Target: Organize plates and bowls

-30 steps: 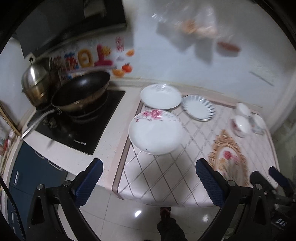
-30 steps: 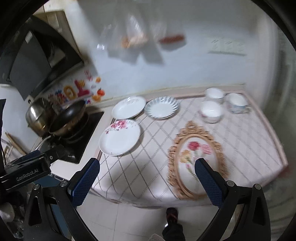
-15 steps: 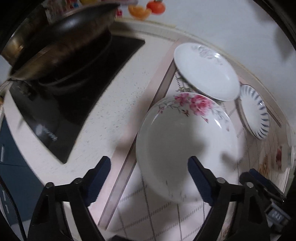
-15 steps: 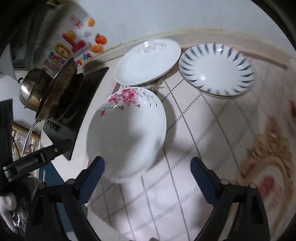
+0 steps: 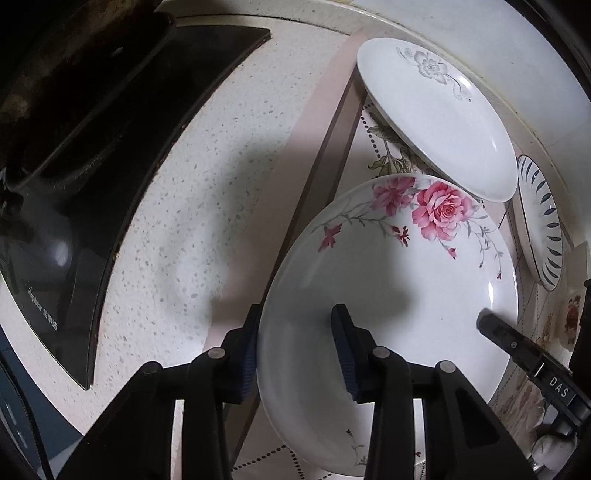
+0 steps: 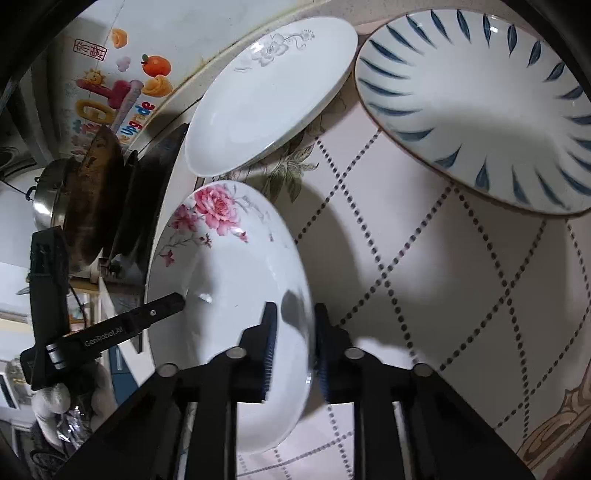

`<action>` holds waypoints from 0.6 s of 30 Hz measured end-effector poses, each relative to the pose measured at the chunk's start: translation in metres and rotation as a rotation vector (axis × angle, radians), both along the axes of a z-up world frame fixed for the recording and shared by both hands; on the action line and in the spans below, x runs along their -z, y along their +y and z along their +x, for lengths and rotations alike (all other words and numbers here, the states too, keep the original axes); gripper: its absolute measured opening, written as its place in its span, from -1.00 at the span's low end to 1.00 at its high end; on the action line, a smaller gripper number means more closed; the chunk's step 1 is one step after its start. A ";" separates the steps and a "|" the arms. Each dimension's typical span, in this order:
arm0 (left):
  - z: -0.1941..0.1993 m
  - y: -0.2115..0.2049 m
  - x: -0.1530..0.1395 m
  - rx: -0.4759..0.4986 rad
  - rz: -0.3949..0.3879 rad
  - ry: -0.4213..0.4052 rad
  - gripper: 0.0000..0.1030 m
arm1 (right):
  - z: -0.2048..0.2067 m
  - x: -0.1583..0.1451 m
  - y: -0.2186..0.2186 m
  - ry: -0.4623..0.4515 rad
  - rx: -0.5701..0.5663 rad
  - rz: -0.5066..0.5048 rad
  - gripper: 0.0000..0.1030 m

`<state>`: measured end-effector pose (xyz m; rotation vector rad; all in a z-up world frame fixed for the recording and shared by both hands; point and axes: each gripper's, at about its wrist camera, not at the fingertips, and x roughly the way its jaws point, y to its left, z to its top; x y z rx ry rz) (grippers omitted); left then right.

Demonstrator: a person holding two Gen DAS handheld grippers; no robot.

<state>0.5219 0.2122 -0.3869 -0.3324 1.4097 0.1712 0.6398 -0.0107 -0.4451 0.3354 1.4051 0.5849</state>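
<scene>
A white plate with pink roses [image 5: 399, 280] lies on the checked tablecloth; it also shows in the right wrist view [image 6: 236, 266]. My left gripper [image 5: 295, 350] is shut on its left rim, one pad under, one inside. My right gripper [image 6: 293, 339] is shut on its right rim. Behind it sit a white plate with a grey flower [image 5: 436, 114] [image 6: 269, 96] and a blue-striped plate [image 5: 539, 221] [image 6: 480, 107]. The other gripper's finger shows in each view [image 5: 524, 354] [image 6: 110, 332].
A black cooktop [image 5: 103, 155] with a dark wok [image 6: 96, 199] and a steel pot [image 6: 48, 195] lies left, across a speckled counter [image 5: 207, 177]. The wall [image 6: 177, 33] runs behind the plates. A gold-framed picture edge [image 6: 546, 435] lies right.
Both grippers moved down and in to the rose plate and closed on its opposite rims; earlier they were wide open and farther back.
</scene>
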 end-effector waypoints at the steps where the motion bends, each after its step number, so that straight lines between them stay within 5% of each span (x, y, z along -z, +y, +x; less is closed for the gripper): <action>1: -0.002 -0.001 -0.002 0.008 0.006 -0.003 -0.33 | 0.000 0.000 0.001 -0.005 -0.004 0.001 -0.74; 7: -0.011 -0.023 -0.012 0.063 0.034 -0.024 -0.36 | -0.007 -0.006 -0.009 -0.048 -0.017 -0.027 -0.73; 18: -0.045 -0.103 -0.052 0.156 0.010 -0.086 -0.36 | -0.042 -0.040 -0.090 -0.108 0.046 -0.041 -0.73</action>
